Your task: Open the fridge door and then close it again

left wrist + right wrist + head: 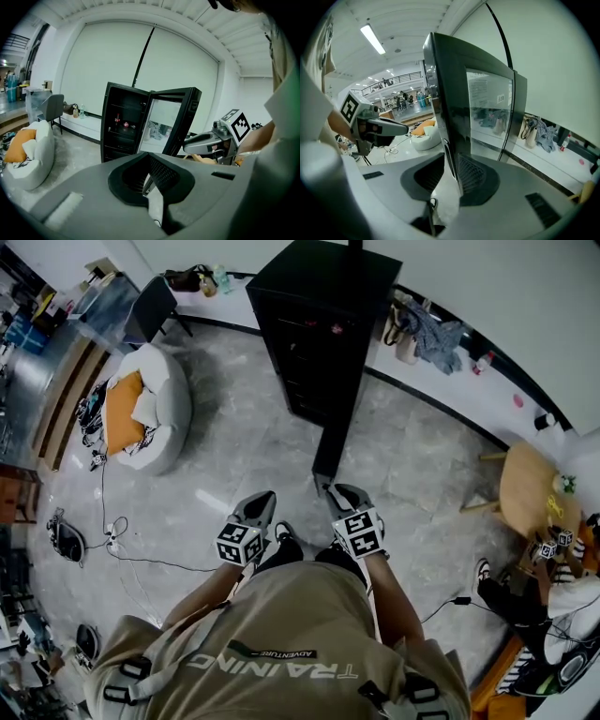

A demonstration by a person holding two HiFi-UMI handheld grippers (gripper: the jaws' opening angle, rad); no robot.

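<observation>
Contents of the tall black fridge are hard to make out. The left gripper view shows dark shelves with a few small reddish items on one, too small to count or name. In the head view the cabinet shows only from above, its far corner meets the frame's top edge, and its inside is hidden. The one black glass-fronted fridge door stands wide open, swung out toward the person and seen edge-on there. In the right gripper view its glass carries reflections that blur what lies behind.

Two grippers are in view. The right gripper has the door's near edge running down between its pads, and its jaws are drawn in tight on that edge. The left gripper hangs left of the door, apart from it, with its jaws pressed together and nothing between them. Most of the person is hidden under a beige printed shirt at the near edge of the head view.

On the pale stone floor sits one white beanbag with one orange cushion at left. One dark chair stands beyond it at far left, and one round wooden table is at right. Cables trail at near left, and their number is unclear.
</observation>
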